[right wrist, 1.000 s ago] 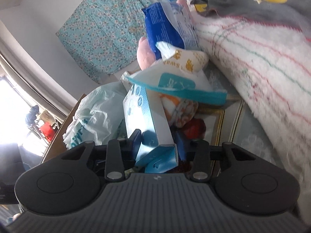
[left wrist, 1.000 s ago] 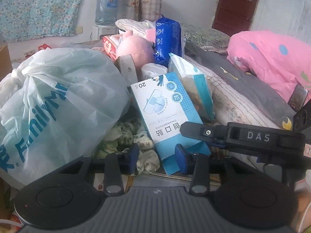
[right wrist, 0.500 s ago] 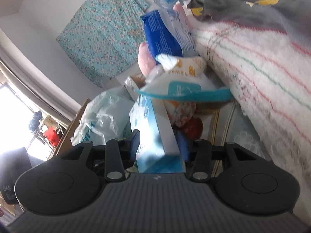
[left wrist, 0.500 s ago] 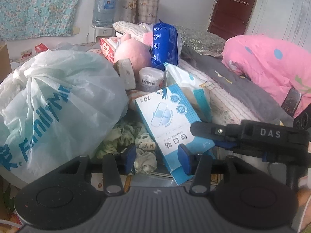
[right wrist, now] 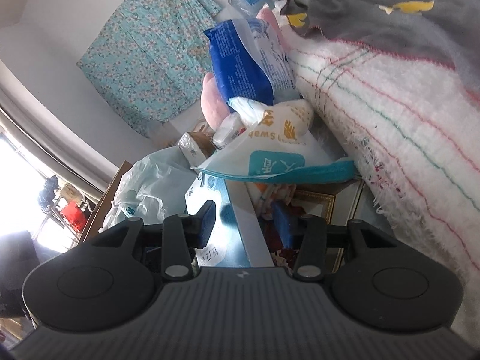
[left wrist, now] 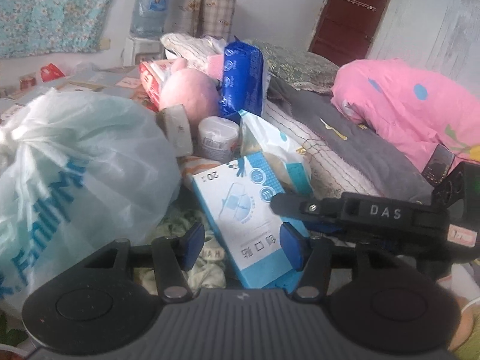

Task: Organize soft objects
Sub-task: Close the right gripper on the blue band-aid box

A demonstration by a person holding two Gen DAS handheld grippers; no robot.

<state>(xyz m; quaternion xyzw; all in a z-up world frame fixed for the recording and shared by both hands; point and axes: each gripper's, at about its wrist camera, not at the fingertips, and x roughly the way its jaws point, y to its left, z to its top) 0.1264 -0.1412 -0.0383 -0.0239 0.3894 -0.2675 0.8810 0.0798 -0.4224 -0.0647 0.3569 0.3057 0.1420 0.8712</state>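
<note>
A blue and white plaster box [left wrist: 240, 207] leans tilted in the clutter beside the bed. My right gripper [left wrist: 285, 210] reaches in from the right and is shut on the box's right edge. In the right wrist view the box [right wrist: 231, 231] fills the space between that gripper's [right wrist: 244, 225] blue pads. My left gripper [left wrist: 243, 246] faces the box's lower end with its jaws opening. Its left pad stands clear and nothing is pressed. Soft things lie around: a pink plush [left wrist: 189, 90], pale green socks [left wrist: 207, 267] and a swab bag [left wrist: 270, 150].
A big white plastic bag [left wrist: 75, 165] bulges at the left. A blue pack [left wrist: 243, 81], a white tub [left wrist: 217, 138] and a red tissue pack [left wrist: 150, 75] stand behind. The bed's striped blanket [right wrist: 390, 105] and a pink quilt [left wrist: 405, 105] lie to the right, a gilt frame [right wrist: 318, 207] below.
My left jaws have spread wider apart. In the right jaws the box has turned from corner-on with a crumpled end to lying straight between the pads.
</note>
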